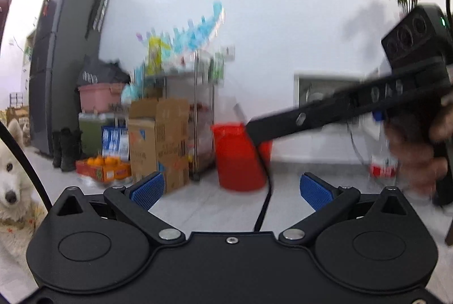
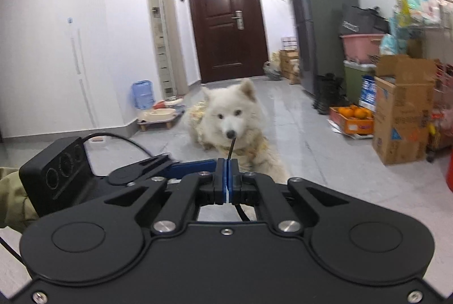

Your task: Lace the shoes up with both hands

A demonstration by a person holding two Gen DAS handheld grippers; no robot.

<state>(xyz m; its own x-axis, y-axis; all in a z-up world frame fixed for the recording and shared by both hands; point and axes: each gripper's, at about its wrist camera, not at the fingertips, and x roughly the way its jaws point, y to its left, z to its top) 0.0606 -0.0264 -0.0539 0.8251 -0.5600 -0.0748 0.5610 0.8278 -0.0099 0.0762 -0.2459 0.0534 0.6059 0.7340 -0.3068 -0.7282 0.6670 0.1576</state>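
Both wrist views look level across a tiled room; no shoe appears in either, so the stage of lacing cannot be read directly. The right gripper (image 2: 227, 162) has its jaws closed on a black shoelace (image 2: 231, 146), whose stiff tip projects just beyond the blue pads (image 2: 232, 176). In the left wrist view the same lace (image 1: 264, 207) hangs down from the raised right gripper (image 1: 252, 131), crosses between the blue pads (image 1: 147, 189) of the left gripper (image 1: 230, 190) without touching either, and drops out of sight behind the body. The left jaws stand wide open and hold nothing.

Judged from this, one lace end has been drawn up and is under tension or about to be; the shoe presumably lies below both cameras. Which eyelets are already threaded, and how many remain, cannot be told. The open left gripper appears placed to take the hanging lace as the next step.

Surroundings: a white dog (image 2: 230, 117) lies on the floor facing the grippers, close enough to interfere should it get up. Along the wall stand a red bucket (image 1: 239, 156), cardboard boxes (image 1: 158, 142), a tray of oranges (image 2: 351, 118), a pink bin (image 1: 99, 97) and a dark refrigerator (image 1: 68, 49). A brown door (image 2: 226, 17) closes the corridor. None of these stands between the grippers and the lace. The person's hand (image 1: 416, 151) grips the right handle; motion blur softens the left view.
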